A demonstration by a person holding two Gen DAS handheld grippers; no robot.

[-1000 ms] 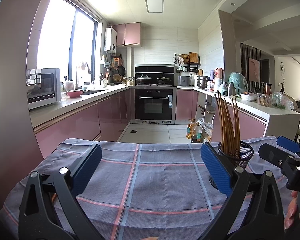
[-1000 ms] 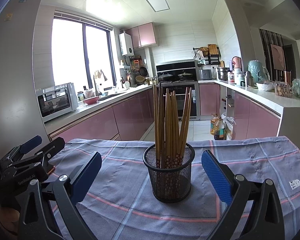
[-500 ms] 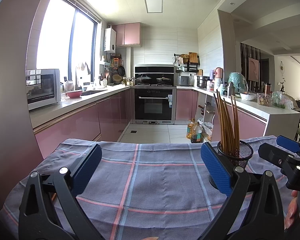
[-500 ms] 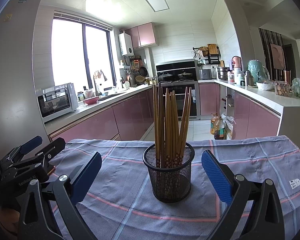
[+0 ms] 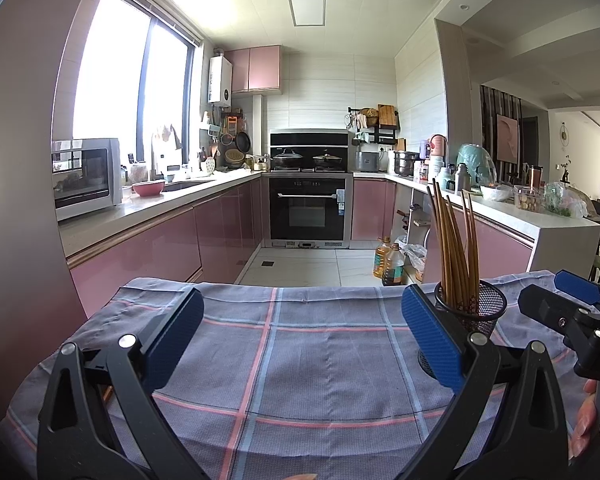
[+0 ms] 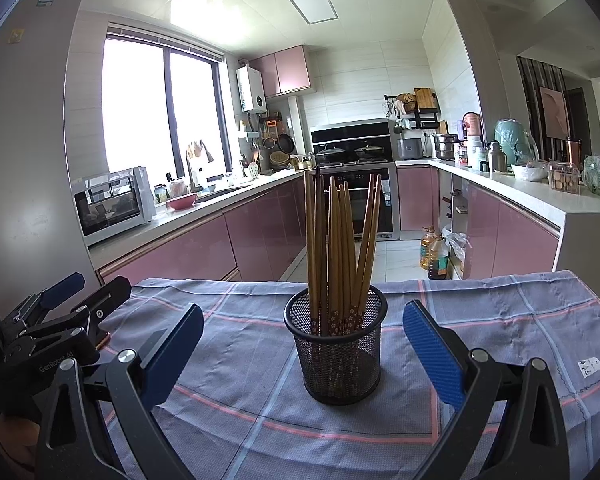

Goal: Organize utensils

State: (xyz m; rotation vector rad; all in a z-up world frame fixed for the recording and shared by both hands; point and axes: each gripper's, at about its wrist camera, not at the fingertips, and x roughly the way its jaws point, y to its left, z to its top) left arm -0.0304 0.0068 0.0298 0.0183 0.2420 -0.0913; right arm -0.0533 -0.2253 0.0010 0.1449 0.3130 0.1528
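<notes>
A black mesh cup (image 6: 336,344) stands upright on the plaid cloth (image 6: 480,312) and holds several brown chopsticks (image 6: 336,248). It sits straight ahead of my right gripper (image 6: 300,348), which is open and empty, its blue pads well apart on either side. In the left wrist view the cup (image 5: 474,312) with the chopsticks (image 5: 454,248) shows at the right, behind the right pad. My left gripper (image 5: 300,340) is open and empty over the cloth (image 5: 300,360). Each gripper shows in the other's view: the right gripper (image 5: 576,312), the left gripper (image 6: 56,320).
The cloth-covered table ends at its far edge (image 5: 300,286), with kitchen floor beyond. Pink cabinets with a counter and microwave (image 5: 86,176) run along the left, an oven (image 5: 308,204) stands at the back, and a white counter (image 5: 540,216) runs along the right.
</notes>
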